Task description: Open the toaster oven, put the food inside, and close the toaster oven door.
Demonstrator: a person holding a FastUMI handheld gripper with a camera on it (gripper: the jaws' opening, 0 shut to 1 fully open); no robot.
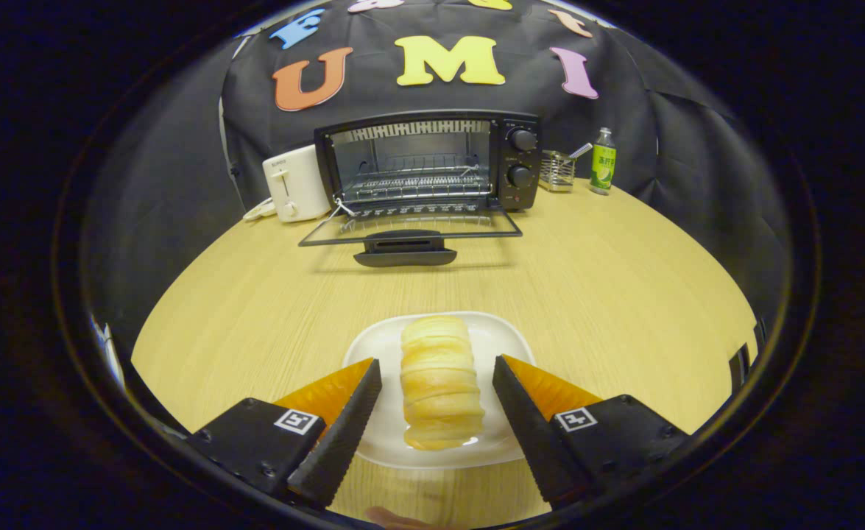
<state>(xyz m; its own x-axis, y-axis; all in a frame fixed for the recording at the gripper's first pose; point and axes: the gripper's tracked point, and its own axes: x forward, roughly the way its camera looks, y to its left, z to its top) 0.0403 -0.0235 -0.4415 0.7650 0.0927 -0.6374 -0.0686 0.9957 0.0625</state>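
Here the gripper (438,412) stands spread, a finger on each side of the bread (439,383) on its plate (509,346), neither apparently touching. Beyond the plate the toaster oven (428,162) gapes. The bread looks soft and light, best pinched gently across its middle.

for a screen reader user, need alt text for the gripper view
The hand-held gripper is open, its fingers either side of a bread roll on a white plate. Beyond, on the wooden table, a toaster oven stands with its door folded down.
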